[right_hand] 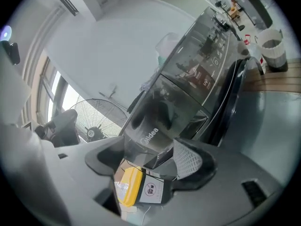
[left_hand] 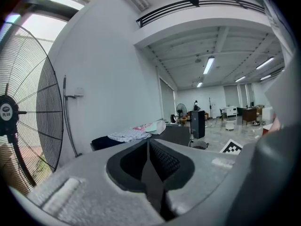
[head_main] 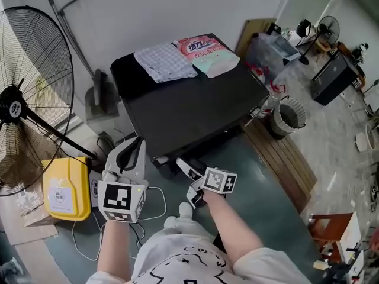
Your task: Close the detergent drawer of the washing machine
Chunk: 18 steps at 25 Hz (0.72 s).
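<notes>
A black washing machine [head_main: 189, 108] stands ahead of me, seen from above. In the right gripper view its glossy front [right_hand: 197, 74] rises up to the right. The detergent drawer [right_hand: 146, 138], marked with a Midea logo, sticks out of the upper left of that front. My right gripper [right_hand: 146, 161] is open, its jaws straddling the drawer's front end. In the head view the same gripper [head_main: 189, 182] sits just before the machine's front edge, beside the dark drawer [head_main: 167, 157]. My left gripper [head_main: 137, 144] is held up to the left, shut and empty [left_hand: 150, 164].
A checked cloth [head_main: 164, 61] and a pink package [head_main: 204, 47] lie on the machine's top. A yellow detergent jug [head_main: 61, 188] and a large fan [head_main: 23, 99] stand at the left. A bin [head_main: 288, 116] and a wooden platform [head_main: 284, 158] are at the right. White cables [head_main: 154, 200] trail on the floor.
</notes>
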### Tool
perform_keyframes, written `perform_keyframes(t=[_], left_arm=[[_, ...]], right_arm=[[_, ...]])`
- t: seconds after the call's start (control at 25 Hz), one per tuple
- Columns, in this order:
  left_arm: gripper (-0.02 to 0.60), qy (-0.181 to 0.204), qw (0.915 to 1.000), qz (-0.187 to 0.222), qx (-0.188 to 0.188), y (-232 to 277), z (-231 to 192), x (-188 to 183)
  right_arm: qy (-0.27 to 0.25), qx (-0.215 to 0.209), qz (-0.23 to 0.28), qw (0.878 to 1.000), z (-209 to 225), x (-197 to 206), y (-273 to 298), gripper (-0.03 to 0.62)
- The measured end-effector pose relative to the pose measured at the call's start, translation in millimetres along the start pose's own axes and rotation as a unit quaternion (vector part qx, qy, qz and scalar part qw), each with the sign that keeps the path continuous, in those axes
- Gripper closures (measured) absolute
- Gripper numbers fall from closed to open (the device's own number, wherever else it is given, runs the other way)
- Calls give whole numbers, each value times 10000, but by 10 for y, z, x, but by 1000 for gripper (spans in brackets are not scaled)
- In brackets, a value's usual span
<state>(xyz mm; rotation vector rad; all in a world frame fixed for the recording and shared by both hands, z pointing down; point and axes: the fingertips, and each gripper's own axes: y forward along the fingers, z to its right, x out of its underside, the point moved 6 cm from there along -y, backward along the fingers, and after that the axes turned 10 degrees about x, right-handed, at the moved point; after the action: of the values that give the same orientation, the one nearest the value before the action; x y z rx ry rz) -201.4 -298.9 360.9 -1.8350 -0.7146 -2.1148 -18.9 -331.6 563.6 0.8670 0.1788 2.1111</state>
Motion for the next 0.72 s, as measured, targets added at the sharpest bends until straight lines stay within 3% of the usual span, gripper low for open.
perform_keyframes(t=[0.32, 0.52, 0.56, 0.64, 0.68, 0.72], left_arm=[[554, -2, 9995, 213, 222, -290, 165, -12], [554, 34, 9986, 356, 387, -472, 368, -30], [554, 50, 9984, 393, 410, -509, 404, -46], [554, 82, 9980, 459, 437, -579, 454, -74], [554, 93, 9978, 478, 442, -615, 472, -79], [554, 98, 9978, 487, 442, -653, 488, -78]], right_arm=[[-785, 40, 358, 9963, -331, 46, -385, 290], [-1316, 296, 657, 9887, -492, 118, -730, 364], [-1515, 415, 708, 9850, -533, 121, -793, 390], [-1938, 615, 830, 9756, -635, 121, -901, 548], [-2120, 648, 881, 9711, -690, 132, -948, 594], [-2264, 652, 919, 9675, -743, 147, -993, 594]])
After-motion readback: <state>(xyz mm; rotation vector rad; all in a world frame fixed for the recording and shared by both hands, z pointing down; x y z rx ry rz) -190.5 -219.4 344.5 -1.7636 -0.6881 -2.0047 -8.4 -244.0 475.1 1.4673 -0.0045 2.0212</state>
